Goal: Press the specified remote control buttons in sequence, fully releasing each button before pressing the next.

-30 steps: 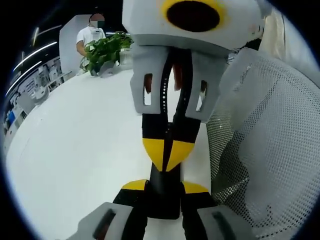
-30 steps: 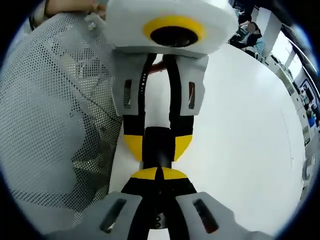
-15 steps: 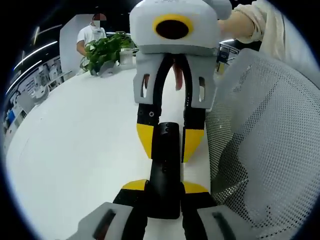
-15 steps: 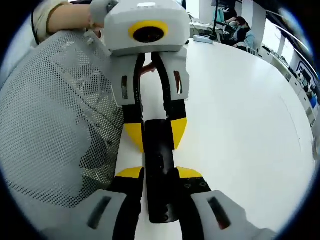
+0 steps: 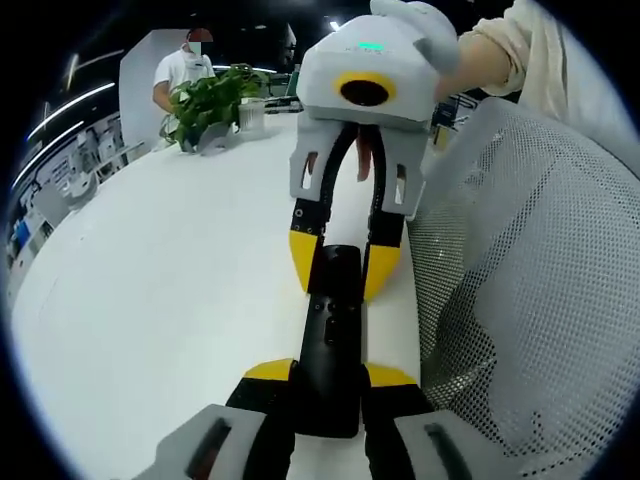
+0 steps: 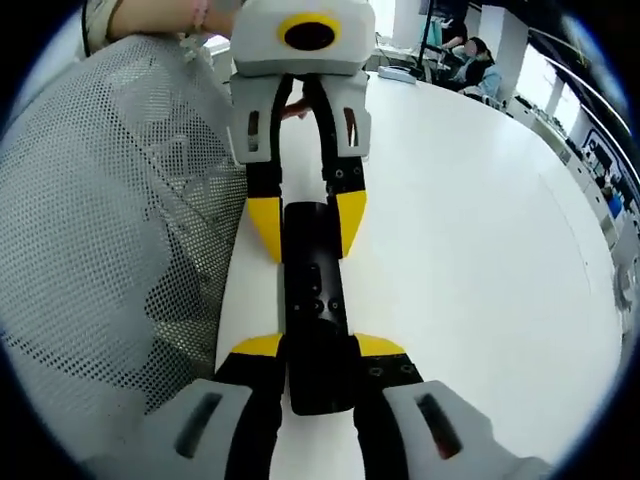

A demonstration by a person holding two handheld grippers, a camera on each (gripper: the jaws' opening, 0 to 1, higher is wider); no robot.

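A white table (image 5: 150,300) holds a black remote (image 5: 333,330). The left gripper (image 5: 330,375) and right gripper (image 6: 318,348) fingers each clamp one end.

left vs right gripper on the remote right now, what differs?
The left gripper hugs the remote at one end with its jaws; the right gripper flanks the opposite end, contact unclear. The white mesh lies on the left gripper's right, the right gripper's left. Shared: white bodies, yellow-tipped jaws, facing each other.
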